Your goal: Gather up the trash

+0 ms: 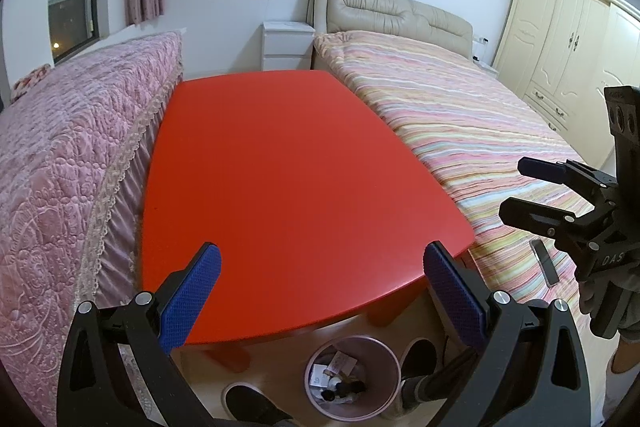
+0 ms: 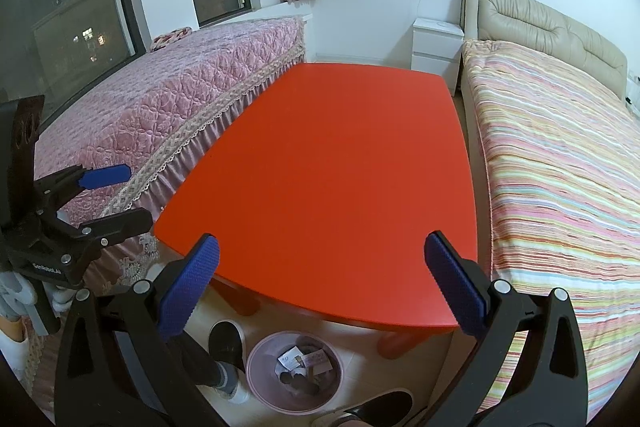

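A pink waste bin (image 1: 384, 403) stands on the floor under the near edge of the red table (image 1: 288, 163); it holds several pieces of trash (image 1: 340, 375). It also shows in the right wrist view (image 2: 260, 383), with the trash (image 2: 304, 367) inside. My left gripper (image 1: 322, 291) is open and empty, held above the table's near edge. My right gripper (image 2: 322, 283) is open and empty too, at about the same height. Each gripper shows in the other's view: the right one (image 1: 516, 187) at the right, the left one (image 2: 132, 195) at the left.
A pink quilted bench (image 1: 68, 163) runs along the table's left side and a striped bed (image 1: 480, 131) along its right. A white nightstand (image 1: 286, 45) stands behind. A dark flat object (image 1: 544, 263) lies on the bed. The person's slippered feet (image 2: 226, 341) stand beside the bin.
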`<state>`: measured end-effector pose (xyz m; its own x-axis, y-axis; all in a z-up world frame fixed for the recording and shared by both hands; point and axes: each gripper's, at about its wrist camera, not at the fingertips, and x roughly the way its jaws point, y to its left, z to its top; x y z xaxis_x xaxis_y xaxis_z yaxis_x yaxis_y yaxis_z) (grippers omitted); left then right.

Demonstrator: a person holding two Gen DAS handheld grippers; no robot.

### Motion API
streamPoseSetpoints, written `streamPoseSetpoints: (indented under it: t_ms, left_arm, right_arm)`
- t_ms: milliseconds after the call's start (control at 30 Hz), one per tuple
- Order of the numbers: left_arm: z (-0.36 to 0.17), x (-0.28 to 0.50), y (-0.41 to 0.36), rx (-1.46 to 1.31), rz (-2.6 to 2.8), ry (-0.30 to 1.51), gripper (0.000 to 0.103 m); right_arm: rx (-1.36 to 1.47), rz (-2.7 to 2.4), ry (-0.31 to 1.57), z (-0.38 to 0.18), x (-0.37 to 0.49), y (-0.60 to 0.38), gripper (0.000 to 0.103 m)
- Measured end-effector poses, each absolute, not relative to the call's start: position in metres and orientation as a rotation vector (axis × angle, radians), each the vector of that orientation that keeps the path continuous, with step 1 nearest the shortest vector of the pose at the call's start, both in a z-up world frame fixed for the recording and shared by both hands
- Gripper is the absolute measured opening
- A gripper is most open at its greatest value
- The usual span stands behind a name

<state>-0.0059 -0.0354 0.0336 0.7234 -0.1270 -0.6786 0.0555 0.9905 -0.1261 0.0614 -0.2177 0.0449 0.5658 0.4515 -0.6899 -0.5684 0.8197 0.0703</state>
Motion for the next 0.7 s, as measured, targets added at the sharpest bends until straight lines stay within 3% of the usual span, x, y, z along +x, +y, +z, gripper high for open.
streamPoseSetpoints:
  t_ms: [700]
  left_arm:
    - [0.0347, -0.0054, -0.038, -0.09, -0.102, 0.755, 0.097]
  right_arm:
    - [-0.172, 0.597, 0.765, 0.0421, 0.0616, -0.2198, 0.1]
